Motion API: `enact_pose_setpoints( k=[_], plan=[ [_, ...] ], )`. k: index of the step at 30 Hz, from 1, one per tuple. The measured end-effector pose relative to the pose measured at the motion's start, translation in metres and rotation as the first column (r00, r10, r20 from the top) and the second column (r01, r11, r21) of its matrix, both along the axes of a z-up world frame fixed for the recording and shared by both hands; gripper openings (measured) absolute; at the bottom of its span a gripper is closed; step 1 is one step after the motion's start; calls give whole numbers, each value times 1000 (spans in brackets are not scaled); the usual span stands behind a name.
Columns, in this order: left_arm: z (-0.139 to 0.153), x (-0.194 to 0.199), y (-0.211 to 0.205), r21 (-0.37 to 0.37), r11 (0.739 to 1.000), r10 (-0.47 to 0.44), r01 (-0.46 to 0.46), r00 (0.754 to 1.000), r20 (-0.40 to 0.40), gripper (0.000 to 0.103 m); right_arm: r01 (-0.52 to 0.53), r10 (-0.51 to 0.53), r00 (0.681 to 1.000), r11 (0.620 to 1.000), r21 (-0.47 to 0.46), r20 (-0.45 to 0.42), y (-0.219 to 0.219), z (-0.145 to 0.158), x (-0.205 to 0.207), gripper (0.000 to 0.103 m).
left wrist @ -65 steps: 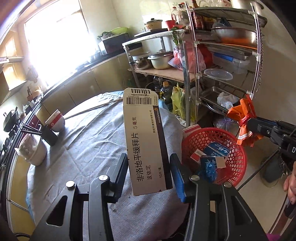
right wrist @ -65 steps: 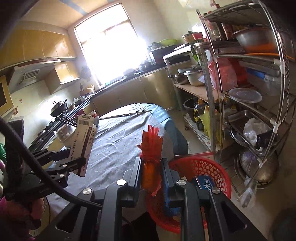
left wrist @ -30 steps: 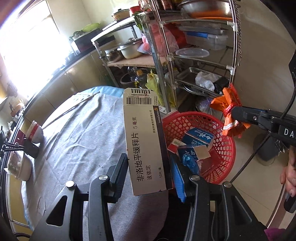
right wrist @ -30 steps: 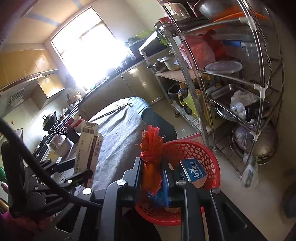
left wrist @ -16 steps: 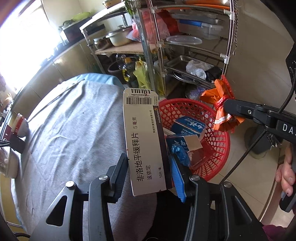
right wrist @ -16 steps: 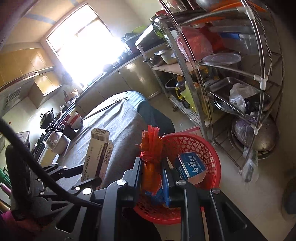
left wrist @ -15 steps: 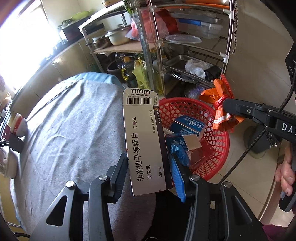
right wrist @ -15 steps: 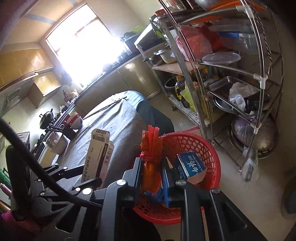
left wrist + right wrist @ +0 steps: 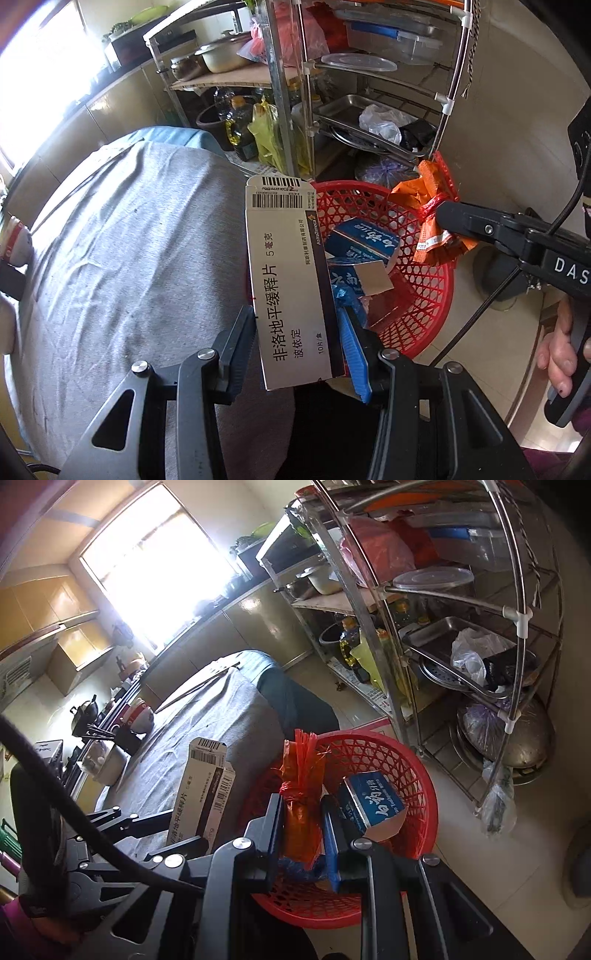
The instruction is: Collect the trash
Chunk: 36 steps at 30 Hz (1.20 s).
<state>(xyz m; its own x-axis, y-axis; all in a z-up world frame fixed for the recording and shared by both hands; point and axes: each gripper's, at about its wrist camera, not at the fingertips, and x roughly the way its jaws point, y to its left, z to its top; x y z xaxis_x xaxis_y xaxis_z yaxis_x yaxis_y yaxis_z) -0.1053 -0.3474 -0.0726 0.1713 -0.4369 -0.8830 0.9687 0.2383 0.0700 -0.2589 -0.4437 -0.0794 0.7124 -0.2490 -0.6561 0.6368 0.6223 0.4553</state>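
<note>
Step in hand: carrying trash to the basket [image 9: 424, 295]. Left claw [image 9: 295, 343] is clamped on the carton [image 9: 288, 280], at the basket's near rim. Right claw [image 9: 303, 827] is clamped on the wrapper [image 9: 301, 786], above the basket. Next: centre each over the basket, then release.

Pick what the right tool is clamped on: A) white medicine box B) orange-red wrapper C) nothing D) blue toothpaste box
B: in the right wrist view the right tool is shut on the crumpled orange-red wrapper above the red basket; the white medicine box is in the left tool, and the blue toothpaste box lies in the basket.
</note>
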Motion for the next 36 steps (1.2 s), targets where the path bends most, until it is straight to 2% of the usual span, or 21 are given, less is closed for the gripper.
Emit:
enact_pose_setpoints(
  k=[9, 10, 13, 20, 23, 26, 28, 29, 33, 36],
  plan=[
    [-6, 1, -12, -9, 1000, -30, 30, 998, -58, 48, 22, -22, 1000, 1000, 19, -4, -7, -7, -1, 25],
    [-6, 1, -13, -12, 999, -33, 32, 998, -62, 49, 25, -25, 1000, 999, 23, -4, -7, -8, -1, 25],
    [-5, 4, -13, -13, 1000, -26, 25, 997, -72, 62, 33, -33, 999, 998, 45, 4, -10, -8, -1, 25],
    [5, 14, 8, -40, 999, 9, -12, 996, -86, 63, 36, -36, 999, 999, 35, 7, -5, 0, -4, 25],
    [13, 18, 21, -45, 997, 58, -61, 996, -60, 63, 20, -20, 1000, 999, 47, 9, 1, 6, -2, 25],
    [29, 23, 43, -83, 989, 124, -123, 992, 4, 65, -6, 6, 1000, 999, 38, 16, 11, 12, 2, 35],
    [42, 27, 61, -121, 977, 185, -177, 981, 58, 71, -36, 36, 999, 999, 19, 25, 21, 18, 7, 53],
    [47, 29, 71, -139, 969, 217, -205, 973, 78, 73, -53, 52, 998, 999, 6, 31, 26, 22, 10, 67],
    [66, 36, 113, -199, 931, 338, -306, 928, 156, 75, -113, 117, 992, 991, -70, 49, 53, 37, 27, 67],
    [77, 39, 146, -226, 890, 440, -395, 874, 204, 75, -186, 196, 978, 974, -127, 71, 78, 49, 44, 67]
  ],
)
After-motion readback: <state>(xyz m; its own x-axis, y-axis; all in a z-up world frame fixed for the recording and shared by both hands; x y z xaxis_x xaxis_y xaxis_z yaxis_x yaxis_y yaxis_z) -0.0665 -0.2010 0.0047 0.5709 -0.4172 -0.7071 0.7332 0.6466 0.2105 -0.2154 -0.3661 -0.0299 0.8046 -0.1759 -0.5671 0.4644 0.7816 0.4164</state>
